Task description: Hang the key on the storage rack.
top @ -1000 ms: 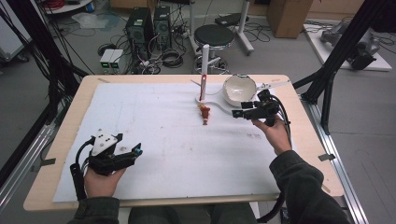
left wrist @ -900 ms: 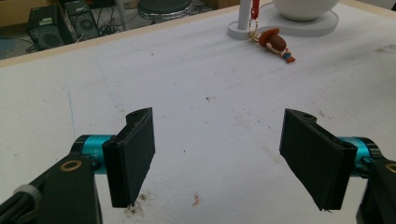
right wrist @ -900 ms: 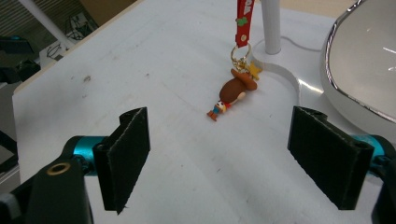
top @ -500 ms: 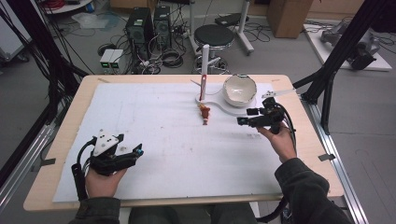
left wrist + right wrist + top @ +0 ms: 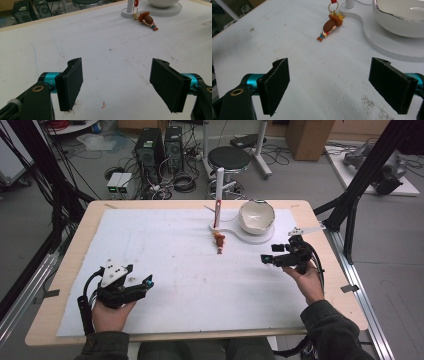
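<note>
A small doll keychain [image 5: 219, 241] with a brown hat lies on the white mat [image 5: 165, 250], hooked by a red strap to a white post [image 5: 219, 195]. The post stands on a white base [image 5: 235, 231] that also carries a white bowl [image 5: 256, 216]. My right gripper [image 5: 265, 259] hovers to the right of the doll and nearer the person, pointing left. Its jaws are open, have just been opening, and hold nothing. The right gripper view shows the doll [image 5: 329, 26] well beyond the open right gripper [image 5: 337, 87]. My left gripper [image 5: 148, 282] rests open at the front left, with the doll [image 5: 147, 19] far ahead of it.
The wooden table [image 5: 65, 250] frames the mat on all sides. Black frame struts [image 5: 360, 190] rise at the right and left edges. Behind the table stand a stool [image 5: 231, 157], computer cases and cables on the floor.
My right gripper has moved away from the bowl toward the person's side and a little lower. The left gripper has stayed put.
</note>
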### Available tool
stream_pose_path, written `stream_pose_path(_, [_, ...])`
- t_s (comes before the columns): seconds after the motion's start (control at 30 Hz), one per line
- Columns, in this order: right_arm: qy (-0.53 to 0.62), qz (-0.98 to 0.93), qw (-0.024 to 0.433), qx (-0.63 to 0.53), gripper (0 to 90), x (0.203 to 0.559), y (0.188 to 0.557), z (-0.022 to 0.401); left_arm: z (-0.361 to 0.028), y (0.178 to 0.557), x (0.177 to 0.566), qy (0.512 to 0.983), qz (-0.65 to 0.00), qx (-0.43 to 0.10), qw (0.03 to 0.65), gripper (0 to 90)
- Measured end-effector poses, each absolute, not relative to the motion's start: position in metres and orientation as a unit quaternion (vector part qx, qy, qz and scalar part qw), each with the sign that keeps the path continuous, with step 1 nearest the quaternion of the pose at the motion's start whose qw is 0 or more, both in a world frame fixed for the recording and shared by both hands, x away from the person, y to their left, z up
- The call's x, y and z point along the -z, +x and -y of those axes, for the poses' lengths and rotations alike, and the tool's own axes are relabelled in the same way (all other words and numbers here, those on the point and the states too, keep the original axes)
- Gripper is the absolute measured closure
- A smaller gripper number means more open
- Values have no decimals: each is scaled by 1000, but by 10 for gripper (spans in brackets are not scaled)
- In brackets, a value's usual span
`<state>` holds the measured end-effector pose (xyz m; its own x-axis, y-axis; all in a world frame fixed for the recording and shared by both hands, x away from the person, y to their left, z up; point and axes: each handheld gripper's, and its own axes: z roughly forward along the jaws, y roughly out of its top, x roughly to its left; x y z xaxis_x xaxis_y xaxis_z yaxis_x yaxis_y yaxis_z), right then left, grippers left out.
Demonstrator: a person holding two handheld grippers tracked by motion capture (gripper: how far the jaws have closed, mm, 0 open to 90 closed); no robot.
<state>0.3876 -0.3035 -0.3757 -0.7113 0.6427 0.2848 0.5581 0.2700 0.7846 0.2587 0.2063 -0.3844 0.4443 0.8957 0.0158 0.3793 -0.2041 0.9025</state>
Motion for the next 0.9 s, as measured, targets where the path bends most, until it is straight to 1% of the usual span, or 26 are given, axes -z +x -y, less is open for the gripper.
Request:
stream_pose_path(0.47, [400, -780, 62, -478, 143, 388, 367, 331, -211, 256, 387, 717, -451, -287, 447, 270])
stream_pose_path(0.9, [408, -776, 72, -475, 137, 399, 349, 345, -215, 253, 393, 718, -456, -285, 442, 271])
